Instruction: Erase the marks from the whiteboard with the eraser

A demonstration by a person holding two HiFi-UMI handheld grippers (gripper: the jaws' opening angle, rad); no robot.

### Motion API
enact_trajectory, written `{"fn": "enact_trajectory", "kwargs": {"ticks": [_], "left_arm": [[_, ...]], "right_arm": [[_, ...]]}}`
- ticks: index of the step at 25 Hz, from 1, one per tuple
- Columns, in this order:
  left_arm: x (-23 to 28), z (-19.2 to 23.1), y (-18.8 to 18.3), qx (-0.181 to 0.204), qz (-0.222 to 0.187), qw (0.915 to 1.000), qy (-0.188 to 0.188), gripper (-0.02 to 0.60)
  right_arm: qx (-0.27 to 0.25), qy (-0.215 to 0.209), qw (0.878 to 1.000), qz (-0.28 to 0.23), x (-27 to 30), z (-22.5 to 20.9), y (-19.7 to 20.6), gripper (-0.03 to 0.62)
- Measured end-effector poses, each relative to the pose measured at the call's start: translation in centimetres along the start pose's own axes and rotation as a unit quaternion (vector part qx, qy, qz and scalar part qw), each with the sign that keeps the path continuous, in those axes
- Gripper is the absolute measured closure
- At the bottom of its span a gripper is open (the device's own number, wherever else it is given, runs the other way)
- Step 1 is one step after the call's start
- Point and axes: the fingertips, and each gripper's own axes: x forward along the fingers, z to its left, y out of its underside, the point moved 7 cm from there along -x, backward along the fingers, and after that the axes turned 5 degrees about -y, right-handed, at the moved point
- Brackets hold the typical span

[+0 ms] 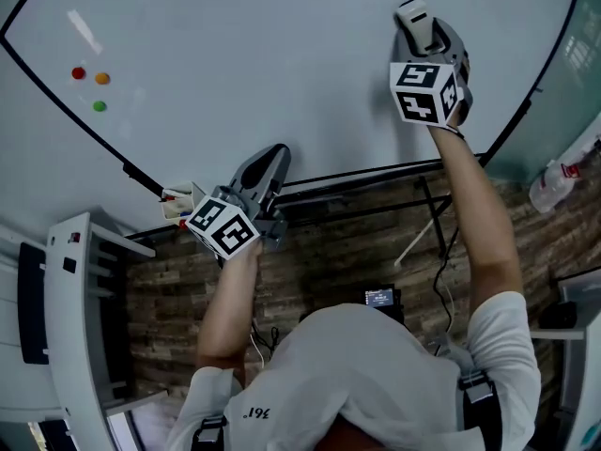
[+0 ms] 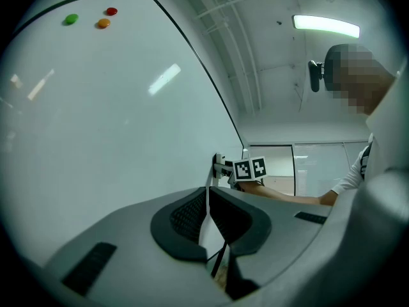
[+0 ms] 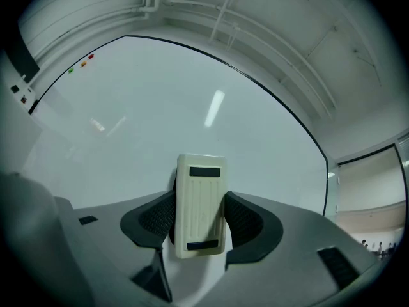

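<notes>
Eraser [image 3: 200, 200]: a cream block with a ribbed back, standing upright between the jaws of the right gripper [image 3: 200, 230], which are clamped on its two long sides. It is held against the right part of the whiteboard [image 1: 282, 64], well above the lower frame. In the left gripper view its face appears to meet the board, though contact cannot be confirmed.

Whiteboard surface: no pen marks are visible in any view. The pale streaks on it read as ceiling-light reflections, not writing. A red magnet [image 1: 78, 73], an orange magnet [image 1: 101, 78] and a green magnet [image 1: 99, 106] sit close together near the upper left, well apart from the eraser.

Left gripper [image 2: 208, 221]: jaws drawn together to a narrow slit, with nothing held between them. It hangs low by the board's bottom frame, beside a small holder [image 1: 178, 201] whose contents are too small to identify.

Assessment: erasing appears complete or very nearly so. If anything is left, it is residue too faint to show here. The area under the eraser itself is hidden and cannot be cleared as clean.
</notes>
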Motion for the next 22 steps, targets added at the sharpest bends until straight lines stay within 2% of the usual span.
{"fn": "enact_trajectory", "kwargs": {"ticks": [10, 15, 18, 22], "left_arm": [[-0.3, -0.1, -0.2, -0.002, -0.003, 1.0, -0.006, 0.569], [0.1, -0.4, 0.1, 0.001, -0.005, 1.0, 0.005, 0.569], [-0.2, -0.3, 0.1, 0.0, -0.004, 1.0, 0.0, 0.569], [-0.7, 0.3, 0.1, 0.0, -0.007, 1.0, -0.006, 0.568]], "right_arm": [[0.005, 0.01, 1.0, 0.028, 0.2, -1.9, 1.7, 0.338], [0.025, 0.028, 0.998, 0.051, -0.2, -3.8, 2.9, 0.338], [0.037, 0.037, 0.998, 0.045, -1.2, -4.2, 2.7, 0.338], [0.036, 0.016, 0.999, 0.019, -2.3, -2.0, 1.0, 0.338]]}}
